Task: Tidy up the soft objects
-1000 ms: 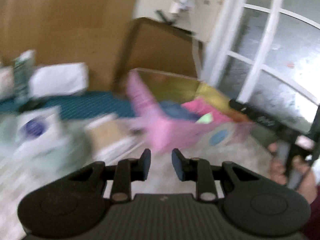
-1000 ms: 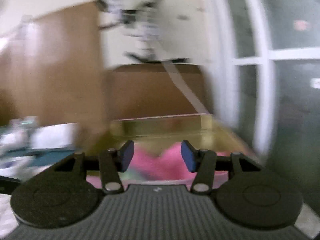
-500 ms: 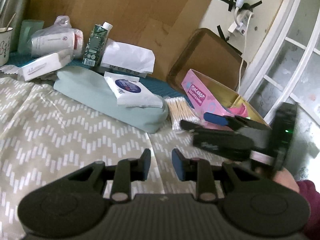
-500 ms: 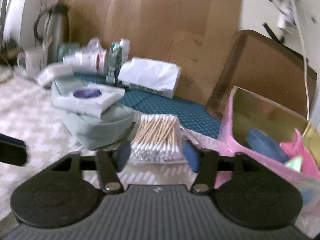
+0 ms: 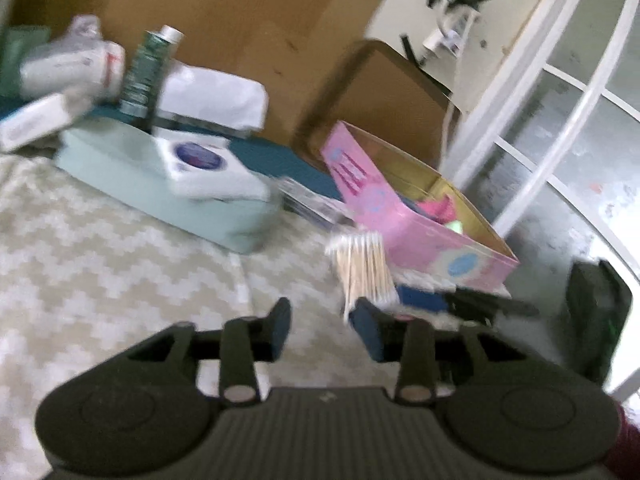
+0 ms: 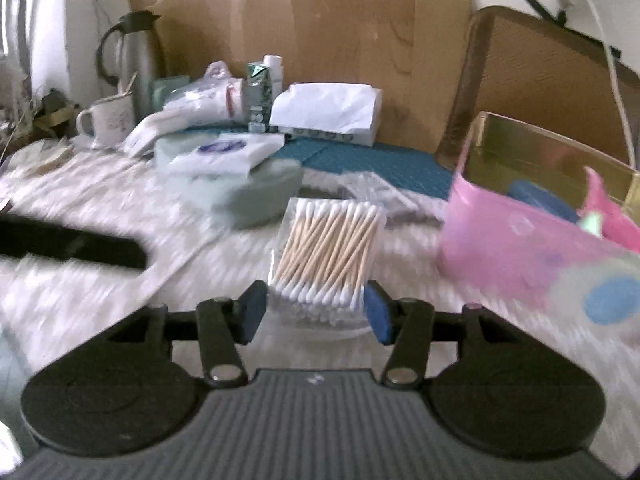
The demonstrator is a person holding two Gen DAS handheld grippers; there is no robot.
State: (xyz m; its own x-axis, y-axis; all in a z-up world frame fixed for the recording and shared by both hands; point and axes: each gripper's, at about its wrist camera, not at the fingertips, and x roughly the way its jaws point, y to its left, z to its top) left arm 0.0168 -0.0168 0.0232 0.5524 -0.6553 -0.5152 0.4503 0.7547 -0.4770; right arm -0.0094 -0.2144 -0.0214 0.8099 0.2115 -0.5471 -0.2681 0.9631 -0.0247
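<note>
A clear pack of cotton swabs (image 6: 328,252) lies on the patterned cloth; it also shows in the left wrist view (image 5: 362,268). My right gripper (image 6: 316,314) is open, its jaws on either side of the pack's near end. My left gripper (image 5: 324,330) is open and empty over the cloth, left of the swabs. A pink box (image 6: 532,248) with a gold inside holds pink and blue soft items; it also shows in the left wrist view (image 5: 404,220). A pale green pouch (image 6: 248,192) carries a white packet (image 6: 224,154).
A white tissue pack (image 6: 328,112), a green carton (image 6: 258,96), a mug (image 6: 108,120) and a steel flask (image 6: 132,60) stand at the back by a brown board. A teal mat (image 6: 372,164) lies behind the swabs. A window (image 5: 580,120) is on the right.
Both grippers swung from the pink box to the cloth. My right gripper has closed in on the swab pack, which now sits between its open jaws. My left gripper's jaws have widened.
</note>
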